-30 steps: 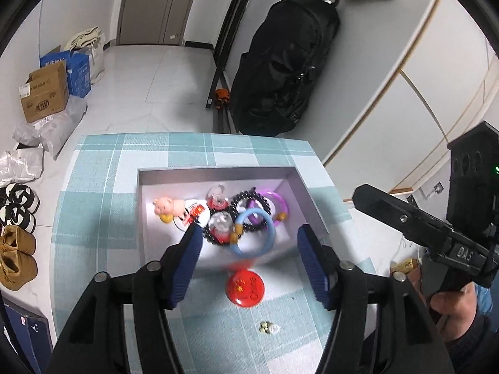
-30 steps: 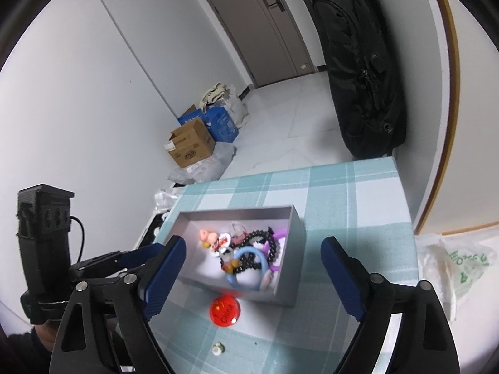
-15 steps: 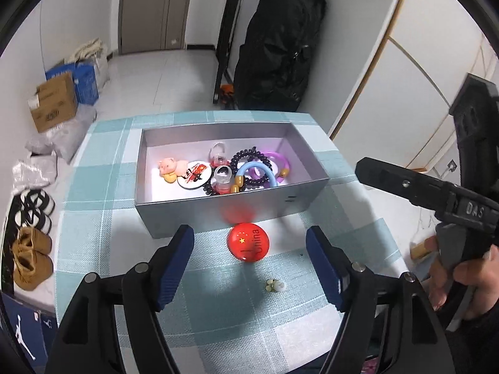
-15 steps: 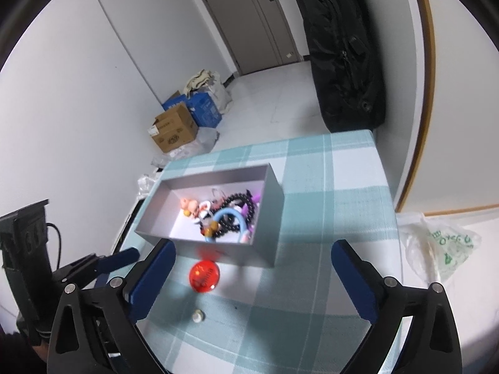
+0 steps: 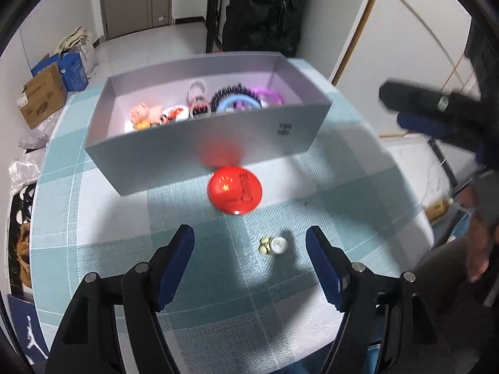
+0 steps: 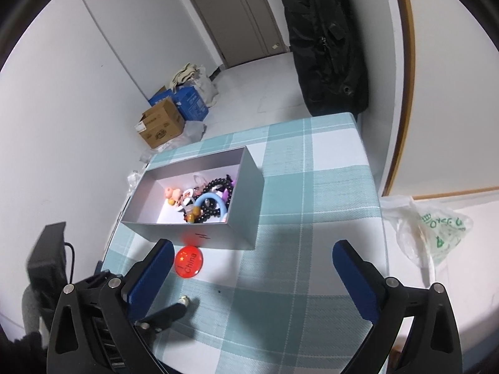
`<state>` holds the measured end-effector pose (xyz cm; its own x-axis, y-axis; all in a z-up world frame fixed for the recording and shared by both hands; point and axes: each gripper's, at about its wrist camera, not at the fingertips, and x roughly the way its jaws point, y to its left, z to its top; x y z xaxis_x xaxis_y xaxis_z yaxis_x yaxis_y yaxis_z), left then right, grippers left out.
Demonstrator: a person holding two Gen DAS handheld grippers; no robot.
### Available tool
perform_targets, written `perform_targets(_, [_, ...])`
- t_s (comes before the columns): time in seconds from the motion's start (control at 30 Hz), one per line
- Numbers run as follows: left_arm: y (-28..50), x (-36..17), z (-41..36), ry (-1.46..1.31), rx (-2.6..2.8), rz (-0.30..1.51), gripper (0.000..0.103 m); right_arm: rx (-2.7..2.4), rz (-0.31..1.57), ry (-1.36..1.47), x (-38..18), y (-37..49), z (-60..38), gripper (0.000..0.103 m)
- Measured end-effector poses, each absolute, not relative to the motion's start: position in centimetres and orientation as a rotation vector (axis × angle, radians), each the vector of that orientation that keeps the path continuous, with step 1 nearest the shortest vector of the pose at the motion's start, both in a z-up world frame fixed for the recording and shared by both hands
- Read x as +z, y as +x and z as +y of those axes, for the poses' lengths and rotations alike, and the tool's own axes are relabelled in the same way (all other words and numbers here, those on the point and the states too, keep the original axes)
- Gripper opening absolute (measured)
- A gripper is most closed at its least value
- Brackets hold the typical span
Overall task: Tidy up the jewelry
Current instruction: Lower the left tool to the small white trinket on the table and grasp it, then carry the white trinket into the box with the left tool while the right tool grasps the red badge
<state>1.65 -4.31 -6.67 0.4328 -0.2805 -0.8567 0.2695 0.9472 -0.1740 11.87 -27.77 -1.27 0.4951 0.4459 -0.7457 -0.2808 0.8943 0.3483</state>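
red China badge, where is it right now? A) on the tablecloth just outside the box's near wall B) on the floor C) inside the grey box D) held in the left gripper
A: the red badge lies on the tablecloth beside the near wall of the grey box; the left gripper is open and empty.

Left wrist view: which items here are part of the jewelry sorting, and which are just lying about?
Job:
- open grey cardboard box holding bracelets and trinkets
- round red China badge on the cloth beside the box
- small pale ear stud nearer the open left tool

Lying about:
- black backpack
- brown carton
- white plastic bag
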Motion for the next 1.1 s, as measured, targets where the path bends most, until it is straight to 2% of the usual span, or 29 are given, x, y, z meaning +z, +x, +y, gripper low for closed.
perform_targets(0.07, [1.5, -6.9, -4.7, 0.000, -0.351, 1.076, 0.068, 0.442, 0.956, 0.191, -1.2, 11.9, -27.9, 0.102])
perform_targets(0.1, [1.4, -7.0, -4.8, 0.014, -0.346, 1.082, 0.063, 0.440, 0.954, 0.192, -1.2, 11.9, -28.0, 0.102])
perform_targets(0.17, [1.1, -7.0, -5.1, 0.051, -0.338, 1.077, 0.045, 0.440, 0.955, 0.197, -1.2, 11.9, -28.1, 0.102])
perform_targets(0.2, [1.0, -7.0, -5.3, 0.059, -0.346, 1.078, 0.043, 0.438, 0.954, 0.198, -1.2, 11.9, -28.1, 0.102])
perform_targets(0.27, [0.8, -6.9, -5.3, 0.067, -0.348, 1.077, 0.027, 0.436, 0.954, 0.201, -1.1, 11.9, -28.2, 0.102])
perform_targets(0.33, [0.6, -6.8, -5.4, 0.073, -0.358, 1.079, 0.015, 0.434, 0.954, 0.201, -1.2, 11.8, -28.2, 0.102])
perform_targets(0.37, [0.5, -6.8, -5.4, 0.081, -0.358, 1.079, 0.013, 0.433, 0.955, 0.199, -1.2, 11.8, -28.1, 0.102])
perform_targets(0.67, [0.6, -5.9, -4.7, 0.043, -0.375, 1.062, 0.010, 0.443, 0.977, 0.181, -1.8, 11.8, -27.4, 0.102])
perform_targets(1.1, [0.9, -0.7, 0.1, -0.203, -0.375, 0.927, 0.010, 0.513, 1.065, 0.045, -4.4, 11.7, -22.8, 0.100])
